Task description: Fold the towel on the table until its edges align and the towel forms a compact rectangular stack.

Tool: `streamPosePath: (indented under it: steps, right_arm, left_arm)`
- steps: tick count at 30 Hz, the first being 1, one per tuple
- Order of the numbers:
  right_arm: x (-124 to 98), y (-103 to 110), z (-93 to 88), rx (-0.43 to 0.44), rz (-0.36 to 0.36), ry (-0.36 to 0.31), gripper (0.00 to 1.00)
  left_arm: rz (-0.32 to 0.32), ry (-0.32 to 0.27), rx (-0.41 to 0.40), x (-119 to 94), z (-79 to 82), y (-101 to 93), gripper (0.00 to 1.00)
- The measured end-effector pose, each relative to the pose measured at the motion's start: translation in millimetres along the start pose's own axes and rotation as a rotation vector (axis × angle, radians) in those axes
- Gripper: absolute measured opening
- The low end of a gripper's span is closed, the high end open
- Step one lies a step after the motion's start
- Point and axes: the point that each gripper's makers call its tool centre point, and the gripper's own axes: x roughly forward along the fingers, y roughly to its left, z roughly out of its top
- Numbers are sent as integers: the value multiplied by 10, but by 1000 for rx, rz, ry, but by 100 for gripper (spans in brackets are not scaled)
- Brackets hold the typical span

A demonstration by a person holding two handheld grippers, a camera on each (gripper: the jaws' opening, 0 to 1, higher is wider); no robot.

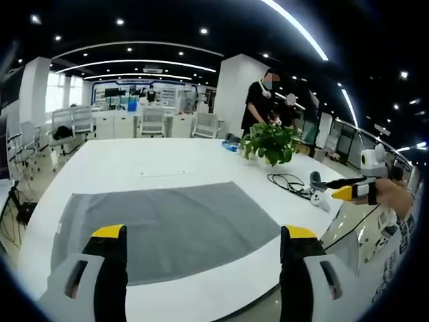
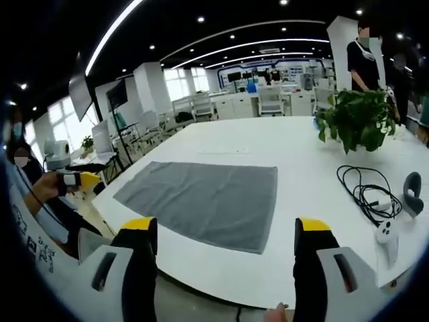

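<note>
While both grippers, left (image 1: 204, 235) and right (image 2: 228, 225), hold their jaws wide and empty, the grey towel (image 2: 201, 201) lies flat, unfolded, on the white worktop (image 2: 288, 154).

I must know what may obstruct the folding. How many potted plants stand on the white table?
1. The potted plant stands at the table's far side, beyond the grey towel and behind the coiled black cable. Others could be out of view.

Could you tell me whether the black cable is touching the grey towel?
Apart. The right gripper view shows bare white table between the towel and the coiled black cable.
</note>
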Motion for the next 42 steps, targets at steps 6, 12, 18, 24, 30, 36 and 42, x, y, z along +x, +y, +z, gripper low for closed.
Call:
streamPosePath:
  steps: [6, 12, 18, 24, 30, 36, 42]
  right_arm:
    - [-27, -47, 25, -5, -15, -3, 84]
    - [-20, -40, 55, -28, -14, -1, 83]
    - [-14, -154, 182, -56, -17, -6, 83]
    - [-28, -254, 279, -68, -34, -24, 82]
    - [-22, -292, 293, -73, -32, -24, 81]
    - [56, -310, 262, -88, -17, -2, 81]
    - [137, -363, 362, -127, -9, 3, 80]
  left_arm:
    - [-6, 4, 10, 19, 10, -9, 98]
    - [-8, 8, 12, 31, -8, -19, 98]
    - [-11, 24, 38, 66, -8, -38, 98]
    - [-24, 9, 41, 92, 47, -81, 98]
    - [-28, 22, 42, 126, 13, -86, 98]
    - [-59, 40, 64, 210, 5, -178, 98]
    - [-109, 58, 165, 359, 67, -331, 97]
